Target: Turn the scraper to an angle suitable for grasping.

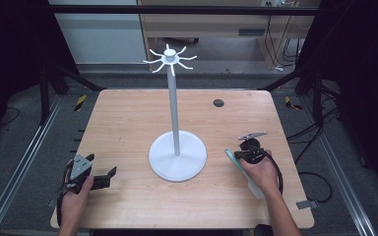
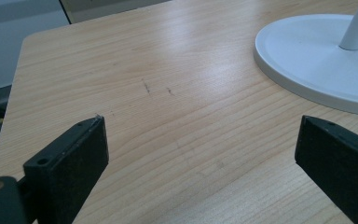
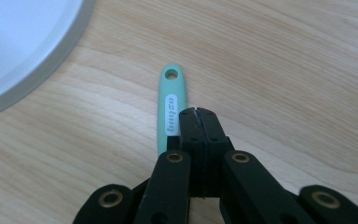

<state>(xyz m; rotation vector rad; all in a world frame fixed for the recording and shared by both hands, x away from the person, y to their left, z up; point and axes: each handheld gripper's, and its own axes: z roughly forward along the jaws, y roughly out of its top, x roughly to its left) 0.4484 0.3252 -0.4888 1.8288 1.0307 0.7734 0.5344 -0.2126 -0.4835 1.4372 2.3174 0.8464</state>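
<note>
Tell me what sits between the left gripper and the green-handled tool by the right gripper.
In the high view, the white stand's round base sits between the left gripper and the green-handled tool; otherwise bare table.

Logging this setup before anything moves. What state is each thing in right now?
Left gripper: open, nothing between the jaws, low over the table.
Right gripper: shut, empty, beside the green handle.
Green handle: lying flat on the table.
White stand: upright, hooks bare.
</note>
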